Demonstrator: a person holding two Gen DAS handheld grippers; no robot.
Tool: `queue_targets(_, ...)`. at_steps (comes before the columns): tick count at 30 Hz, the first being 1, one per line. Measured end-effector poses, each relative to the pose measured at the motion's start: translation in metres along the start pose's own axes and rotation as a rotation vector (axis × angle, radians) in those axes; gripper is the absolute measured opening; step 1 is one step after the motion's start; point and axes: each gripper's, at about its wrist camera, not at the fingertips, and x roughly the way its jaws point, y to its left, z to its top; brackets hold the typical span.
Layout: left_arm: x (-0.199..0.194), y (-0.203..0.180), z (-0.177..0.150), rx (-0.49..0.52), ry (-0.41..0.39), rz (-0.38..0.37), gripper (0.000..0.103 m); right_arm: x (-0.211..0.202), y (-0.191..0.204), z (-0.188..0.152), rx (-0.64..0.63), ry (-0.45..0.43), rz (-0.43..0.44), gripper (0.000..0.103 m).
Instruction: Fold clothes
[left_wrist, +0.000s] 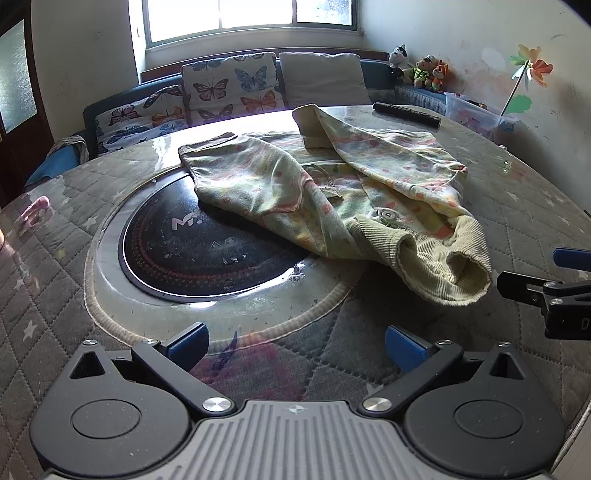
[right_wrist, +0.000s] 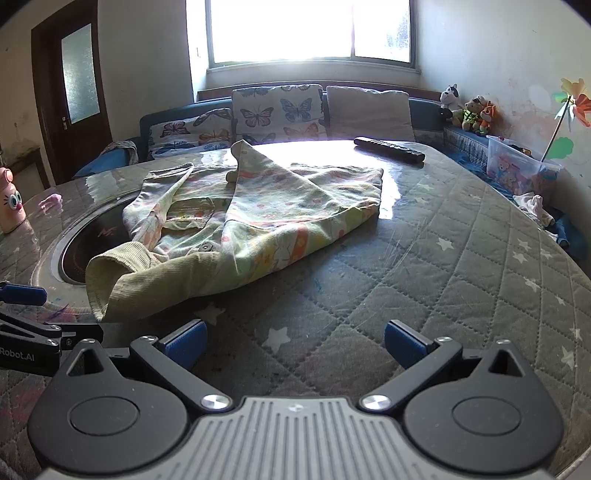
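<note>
A small pale green patterned garment with a ribbed collar lies rumpled on the round table, partly over the black hotplate. One sleeve is folded over its body. It also shows in the right wrist view. My left gripper is open and empty, low above the table, short of the garment's near edge. My right gripper is open and empty, near the collar end. The right gripper shows at the right edge of the left wrist view, the left one at the left edge of the right wrist view.
A black remote control lies at the table's far side. A pink bottle stands at the far left. A sofa with butterfly cushions runs behind the table. Soft toys and a plastic box sit at the right.
</note>
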Motion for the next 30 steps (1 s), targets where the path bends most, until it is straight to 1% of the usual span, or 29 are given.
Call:
queue_targets(7, 0.005, 0.005, 0.008, -0.005, 0.003, 0.004, 0.103, 0.006, -0.003, 0.007, 0.001, 0.008, -0.013, 0.103)
queue_targets(16, 0.008, 0.027, 0.027, -0.035, -0.01, 0.059, 0.103, 0.008, -0.016, 0.027, 0.002, -0.016, -0.054, 0.103)
queue_targets(19, 0.009, 0.034, 0.039, -0.048, -0.021, 0.074, 0.103, 0.01, -0.017, 0.038, 0.0, -0.028, -0.05, 0.103)
queue_targets(25, 0.016, 0.032, 0.068, -0.028, -0.056, 0.08, 0.103, 0.026, 0.0, 0.06, -0.064, -0.039, -0.02, 0.103)
queue_targets(30, 0.033, 0.018, 0.09, 0.012, -0.062, 0.066, 0.103, 0.049, 0.016, 0.063, -0.124, -0.002, 0.003, 0.103)
